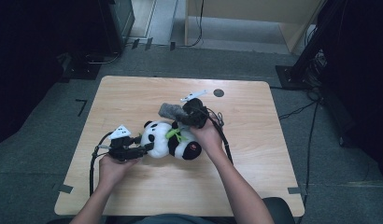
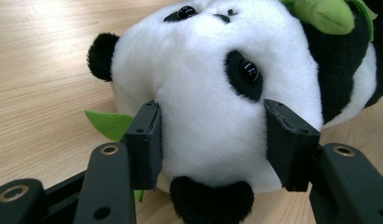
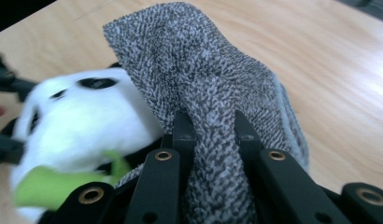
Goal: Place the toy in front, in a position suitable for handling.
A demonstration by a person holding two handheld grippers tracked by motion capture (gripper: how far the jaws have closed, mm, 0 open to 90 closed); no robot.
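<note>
Pinching the panda's head [image 2: 213, 93] with your left hand-held gripper [image 1: 142, 150] on the worktop [image 1: 133, 93], you hold the grey sock [image 3: 203, 107] clamped in the right hand-held gripper [image 1: 180, 114], just behind the toy's body, long axis running left-right.

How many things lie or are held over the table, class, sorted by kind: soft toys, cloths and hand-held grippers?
Soft toys: 1, the panda
Cloths: 1, the grey knitted cloth
Grippers: 2, the left gripper with its jaws on the panda's head, and the right gripper with its jaws on the cloth
Total: 4
</note>
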